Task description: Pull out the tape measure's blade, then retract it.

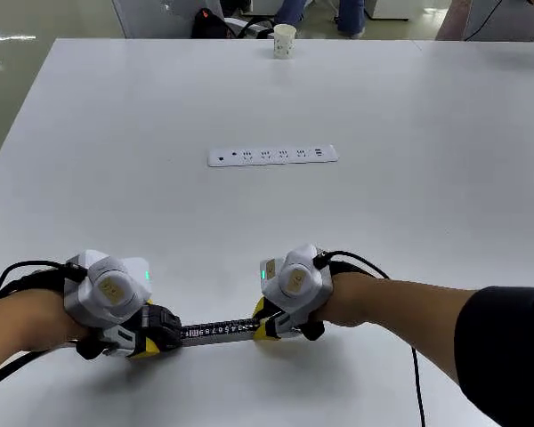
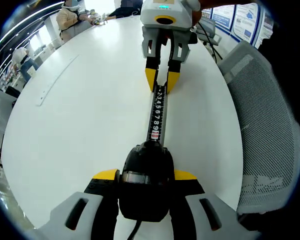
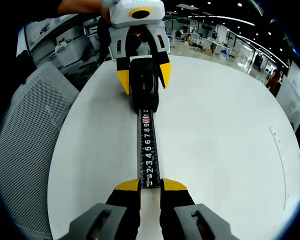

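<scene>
A black tape measure case (image 2: 145, 175) sits between the jaws of my left gripper (image 2: 145, 176), which is shut on it low over the white table. In the head view the case (image 1: 163, 327) is near the table's front edge at the left. Its black blade (image 1: 218, 330) with white numbers runs out a short way to the right. My right gripper (image 3: 150, 185) is shut on the blade's tip, and the blade (image 3: 147, 145) stretches straight from it to the case (image 3: 143, 75). About twelve centimetres of scale show between the two grippers.
A white power strip (image 1: 272, 156) lies mid-table and a paper cup (image 1: 285, 41) stands at the far edge. A grey mesh chair (image 2: 260, 125) is just behind the front edge of the table (image 1: 409, 178). People sit at the far end.
</scene>
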Available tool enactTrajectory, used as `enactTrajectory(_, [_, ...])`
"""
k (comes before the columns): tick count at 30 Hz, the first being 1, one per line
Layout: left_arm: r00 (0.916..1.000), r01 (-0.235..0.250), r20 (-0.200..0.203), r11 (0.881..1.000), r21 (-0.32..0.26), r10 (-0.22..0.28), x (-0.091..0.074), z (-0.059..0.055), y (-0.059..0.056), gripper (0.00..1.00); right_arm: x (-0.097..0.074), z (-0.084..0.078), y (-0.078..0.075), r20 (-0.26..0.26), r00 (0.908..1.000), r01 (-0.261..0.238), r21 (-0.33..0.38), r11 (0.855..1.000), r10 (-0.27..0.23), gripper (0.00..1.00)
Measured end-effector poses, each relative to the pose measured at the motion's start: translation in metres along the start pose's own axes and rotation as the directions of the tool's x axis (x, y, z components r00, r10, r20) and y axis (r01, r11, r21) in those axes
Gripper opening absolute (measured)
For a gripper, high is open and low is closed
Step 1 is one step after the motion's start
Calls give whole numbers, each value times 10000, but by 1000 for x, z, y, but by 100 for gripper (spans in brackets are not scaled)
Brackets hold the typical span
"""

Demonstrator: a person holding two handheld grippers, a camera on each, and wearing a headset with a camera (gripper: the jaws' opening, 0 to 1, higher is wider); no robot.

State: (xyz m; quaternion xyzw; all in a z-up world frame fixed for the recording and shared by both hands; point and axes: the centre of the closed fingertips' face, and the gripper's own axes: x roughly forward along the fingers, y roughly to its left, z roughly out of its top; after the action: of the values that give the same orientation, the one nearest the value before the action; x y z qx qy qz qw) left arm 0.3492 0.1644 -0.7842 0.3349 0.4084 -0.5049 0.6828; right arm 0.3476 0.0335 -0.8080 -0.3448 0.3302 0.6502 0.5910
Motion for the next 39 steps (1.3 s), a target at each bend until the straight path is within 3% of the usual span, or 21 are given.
enactTrajectory(39, [10000, -29, -21, 10000, -49, 28, -1, 0, 0, 34, -25, -38, -3, -212, 9998, 68, 267, 9996, -62, 10])
